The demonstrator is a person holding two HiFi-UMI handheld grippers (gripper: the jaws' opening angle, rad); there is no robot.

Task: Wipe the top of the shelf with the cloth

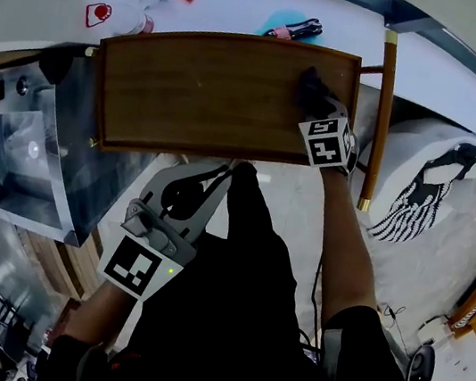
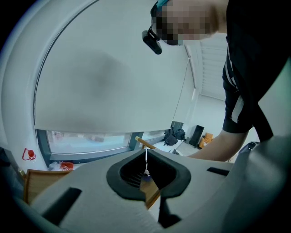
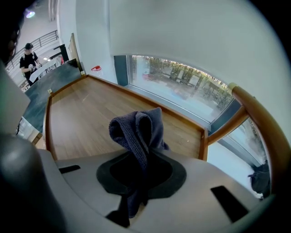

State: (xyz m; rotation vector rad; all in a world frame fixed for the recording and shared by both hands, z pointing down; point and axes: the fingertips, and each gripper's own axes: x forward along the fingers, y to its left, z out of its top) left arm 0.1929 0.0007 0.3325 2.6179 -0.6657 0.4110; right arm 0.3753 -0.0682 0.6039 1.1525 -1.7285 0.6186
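Wooden shelf top [image 1: 201,88], far corner.
Dark cloth [image 3: 138,129] pinched in right gripper [image 3: 142,170] (jaw tips buried in it); left gripper [image 2: 146,160] pressed together, empty.

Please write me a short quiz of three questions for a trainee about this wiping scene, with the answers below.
1. True or false: the left gripper holds the dark grey-blue towelling cloth.
2. In the head view, over which part of the brown wooden shelf top with a raised rim is the right gripper? A) left end B) middle C) right end
3. Fill in: the left gripper's jaws are ____ (open/shut).
Key: 1 false, the right gripper holds it; 2 C; 3 shut.
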